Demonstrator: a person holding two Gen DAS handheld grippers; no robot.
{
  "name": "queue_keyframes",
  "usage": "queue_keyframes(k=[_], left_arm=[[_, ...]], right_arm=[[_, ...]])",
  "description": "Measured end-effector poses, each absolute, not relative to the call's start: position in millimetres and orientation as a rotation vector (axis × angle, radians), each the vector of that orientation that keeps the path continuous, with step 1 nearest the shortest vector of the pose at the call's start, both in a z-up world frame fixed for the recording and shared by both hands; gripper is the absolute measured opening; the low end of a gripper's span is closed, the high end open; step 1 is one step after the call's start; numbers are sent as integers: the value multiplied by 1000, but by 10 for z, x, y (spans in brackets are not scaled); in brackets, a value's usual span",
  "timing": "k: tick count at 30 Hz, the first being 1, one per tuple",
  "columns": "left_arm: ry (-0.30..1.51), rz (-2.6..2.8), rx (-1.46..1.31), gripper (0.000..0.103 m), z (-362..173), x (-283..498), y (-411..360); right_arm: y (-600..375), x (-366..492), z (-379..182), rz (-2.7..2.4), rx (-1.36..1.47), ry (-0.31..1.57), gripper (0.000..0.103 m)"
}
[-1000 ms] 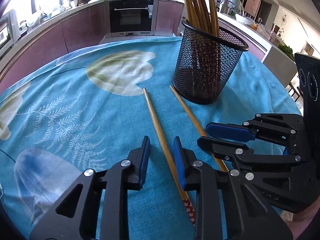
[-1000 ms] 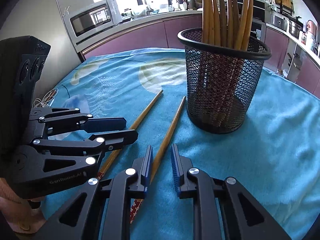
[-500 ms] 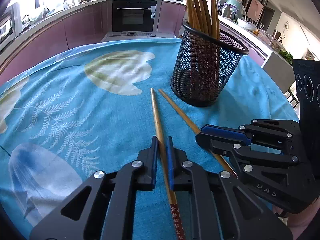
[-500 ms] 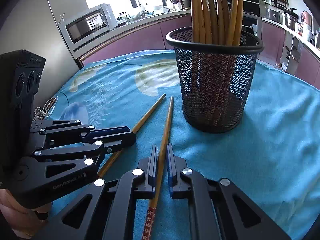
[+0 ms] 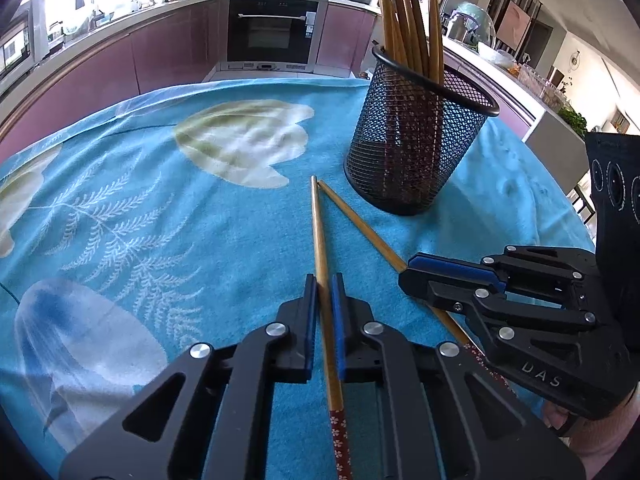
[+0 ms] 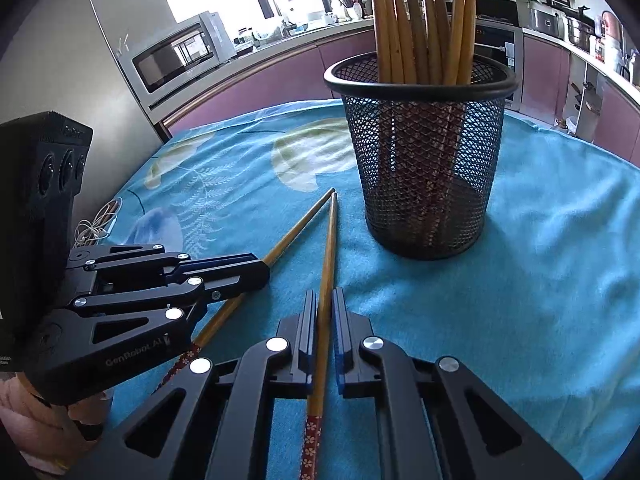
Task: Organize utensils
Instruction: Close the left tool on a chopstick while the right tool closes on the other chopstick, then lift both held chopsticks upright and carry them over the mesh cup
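In the left wrist view, the left gripper [image 5: 324, 280] has its fingers [image 5: 309, 320] pinched on a bamboo chopstick [image 5: 320, 240] that lies on the blue flowered cloth over the bench [image 5: 120, 220], its thin tip pointing away toward the near left foot of the black mesh holder [image 5: 416, 140]. The right gripper [image 5: 408, 268] sits to the right, clamped on a second chopstick [image 5: 360, 224] whose tip nearly meets the first. To do this step well, I would lift straight up before swinging, keep the grip near the patterned end so the long front part does not droop, then tip the stick upright over the holder's rim and let go only once its lower end is inside, clear of the sticks that already lean there. In the right wrist view, the right gripper [image 6: 326, 296] is closed on its chopstick [image 6: 330, 240], and the left gripper [image 6: 256, 268] at the left holds the other [image 6: 304, 220]; with the tips so close, raising one at a time would avoid a tangle. Count: two chopsticks on the cloth, one holder [image 6: 420, 160], and roughly eight chopsticks [image 6: 420, 20] standing in it, though they overlap too much to be sure.
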State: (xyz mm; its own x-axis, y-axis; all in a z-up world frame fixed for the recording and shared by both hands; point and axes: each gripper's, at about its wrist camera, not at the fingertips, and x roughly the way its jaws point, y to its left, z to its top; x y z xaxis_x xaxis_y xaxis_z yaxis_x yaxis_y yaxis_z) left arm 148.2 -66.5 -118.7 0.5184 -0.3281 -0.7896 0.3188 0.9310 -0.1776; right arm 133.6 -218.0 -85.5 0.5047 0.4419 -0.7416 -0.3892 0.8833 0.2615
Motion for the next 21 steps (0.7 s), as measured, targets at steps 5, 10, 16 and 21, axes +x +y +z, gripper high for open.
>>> queue_keyframes(k=[5,10,16,21], left_arm=[[950,-399,-28,8,-1154,1463,-624],[922,-410,-48,8,-1042,1413,-573],[871,-441,-76,7,-840,1323,-515],[843,-480,-88,7,-712,1260,-528]], right_arm=[[-2215,1296,-810,529,83,897,6],[-2244,1234,-705,561,105,858,6],[-2270,1172,-559,593,126,817,6],[-2280,1124,-463,603,125,786,6]])
